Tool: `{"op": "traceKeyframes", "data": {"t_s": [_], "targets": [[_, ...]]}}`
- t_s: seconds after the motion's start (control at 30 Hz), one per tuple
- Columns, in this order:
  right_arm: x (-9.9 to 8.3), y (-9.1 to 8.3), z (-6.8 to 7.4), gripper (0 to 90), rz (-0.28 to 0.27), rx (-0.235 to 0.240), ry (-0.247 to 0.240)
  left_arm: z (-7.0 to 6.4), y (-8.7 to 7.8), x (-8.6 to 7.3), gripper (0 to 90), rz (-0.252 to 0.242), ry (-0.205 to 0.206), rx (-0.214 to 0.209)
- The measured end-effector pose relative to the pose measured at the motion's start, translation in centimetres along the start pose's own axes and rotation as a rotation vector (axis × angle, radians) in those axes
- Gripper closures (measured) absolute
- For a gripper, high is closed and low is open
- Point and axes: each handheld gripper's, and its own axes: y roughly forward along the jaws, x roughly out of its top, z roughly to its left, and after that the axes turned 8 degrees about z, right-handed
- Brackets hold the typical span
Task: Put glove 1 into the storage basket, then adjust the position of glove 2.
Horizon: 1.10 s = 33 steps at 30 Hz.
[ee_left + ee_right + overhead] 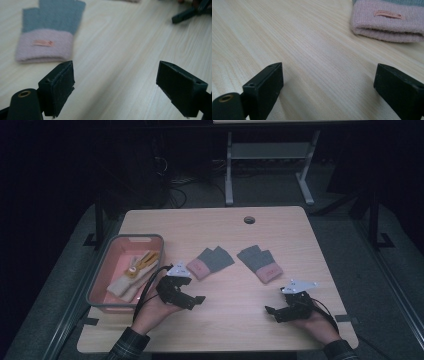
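Between two open hand-held grippers [234,306], bare table [235,320] lies unobstructed

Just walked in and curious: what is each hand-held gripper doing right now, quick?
Left hand-held gripper: open, holding nothing, above the pale wooden table.
Right hand-held gripper: open, holding nothing.

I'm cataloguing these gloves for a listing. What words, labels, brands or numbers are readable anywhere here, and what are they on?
No text can be read in these pictures.
Left glove: a small orange tag on its pink cuff, too blurred to read.
Right glove: the same kind of tag on its pink cuff, its marks too small to read.
Gloves in the pink bin: no readable label.
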Motion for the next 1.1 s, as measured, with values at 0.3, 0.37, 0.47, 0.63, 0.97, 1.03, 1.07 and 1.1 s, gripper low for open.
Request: {"op": "traceKeyframes", "data": {"t_s": [0.3,0.37,0.47,0.63,0.97,1.03,1.07,1.1], "targets": [[0.0,0.0,0.0,8.7,0.0,0.001,0.0,-0.6,2.7,-1.0,14.1,0.057,0.03,-0.002],[0.0,0.0,0.0,8.7,0.0,0.001,-0.001,-0.6,3.1,-1.3,14.1,0.063,0.03,0.001],[0.0,0.0,0.0,9.0,0.002,0.003,-0.003,-0.6,3.5,-1.9,14.1,0.065,0.031,0.004],[0.4,-0.4,-0.3,19.7,0.025,0.011,-0.009,-0.3,4.0,-2.8,14.0,0.061,0.046,0.018],[2.9,-1.9,-2.3,80.6,-0.057,-0.005,0.017,-0.1,4.3,-4.6,12.1,-0.049,0.096,0.072],[3.3,-1.8,-2.7,87.7,-0.055,-0.014,0.014,-0.1,4.3,-4.6,12.1,-0.05,0.095,0.071],[3.5,-1.8,-2.9,89.7,-0.059,-0.021,0.015,-0.1,4.3,-4.6,12.0,-0.049,0.096,0.071],[3.7,-1.8,-3.3,89.8,-0.065,-0.017,0.021,-0.1,4.3,-4.6,12.0,-0.049,0.096,0.071]]}}
